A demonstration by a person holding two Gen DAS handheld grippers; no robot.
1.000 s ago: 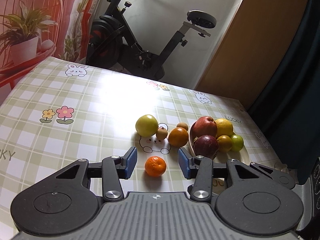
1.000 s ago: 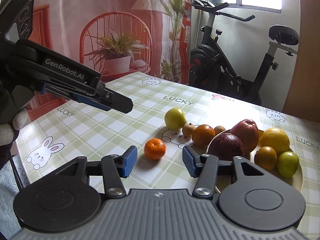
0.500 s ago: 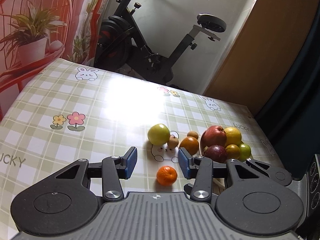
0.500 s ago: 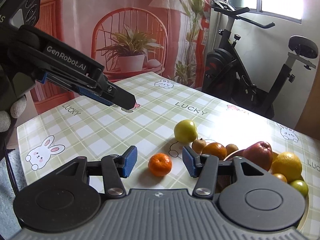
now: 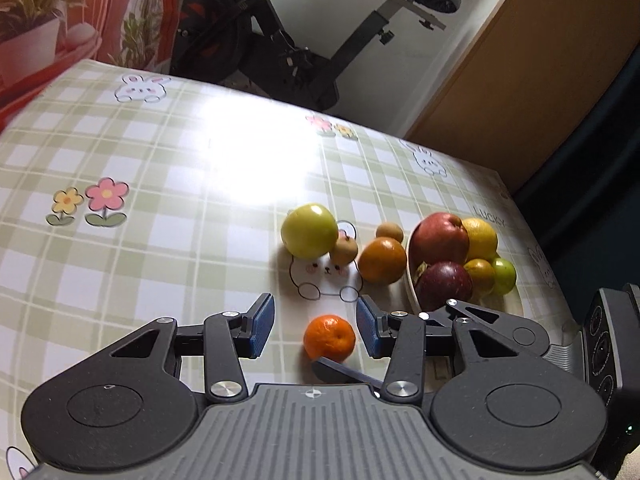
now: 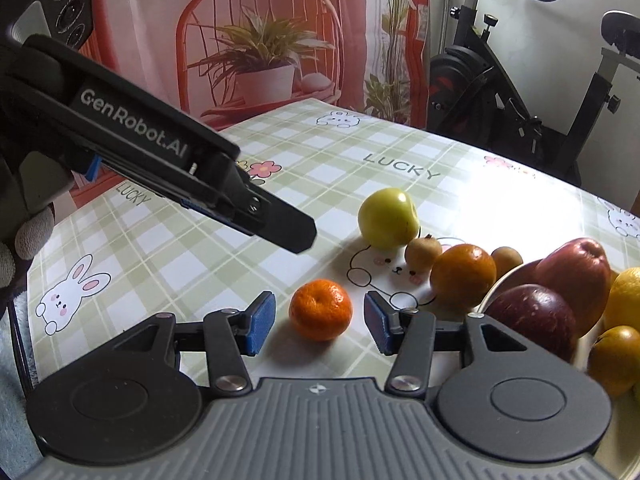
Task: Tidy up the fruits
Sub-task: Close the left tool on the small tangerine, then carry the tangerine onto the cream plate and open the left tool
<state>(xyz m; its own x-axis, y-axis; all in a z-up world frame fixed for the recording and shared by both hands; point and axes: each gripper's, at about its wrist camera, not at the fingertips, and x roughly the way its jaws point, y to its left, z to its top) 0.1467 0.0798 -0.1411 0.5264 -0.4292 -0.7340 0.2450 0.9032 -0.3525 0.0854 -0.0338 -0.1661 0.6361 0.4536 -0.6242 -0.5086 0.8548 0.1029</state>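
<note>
Hovering low over the tabletop (image 5: 168, 248), both claws spread wide, nothing gripped. Right claw (image 6: 320, 326) brackets the mandarin (image 6: 321, 309): fruit sits on the cloth between the blue pads (image 6: 259, 320), slightly left of centre, clear gap each side, no contact. Left claw (image 5: 315, 326) views the same mandarin (image 5: 329, 338) from the other side; it lies between that claw's fingers too, nearer the right pad, not touching. In the right wrist view the left claw's body shows as a dark bar reaching in from upper left, tip above the cloth, well short of the fruit.

Loose fruit behind the mandarin: green apple (image 6: 388, 218), small brown fruit (image 6: 423, 251) just beside it, orange (image 6: 463, 275) next along, second small brown fruit (image 6: 506, 258) behind the orange.

Plate (image 5: 412, 280) at right, rim just beside the orange. On it: red apple (image 5: 440, 238), dark red apple (image 5: 444, 285), yellow citrus (image 5: 480, 238), small orange fruit (image 5: 480, 274), small green fruit (image 5: 505, 275), packed touching each other.

Gloved hand (image 6: 24, 236) on the left claw's handle at the left edge of the right wrist view. Exercise bike (image 5: 304, 36) behind the tabletop.
</note>
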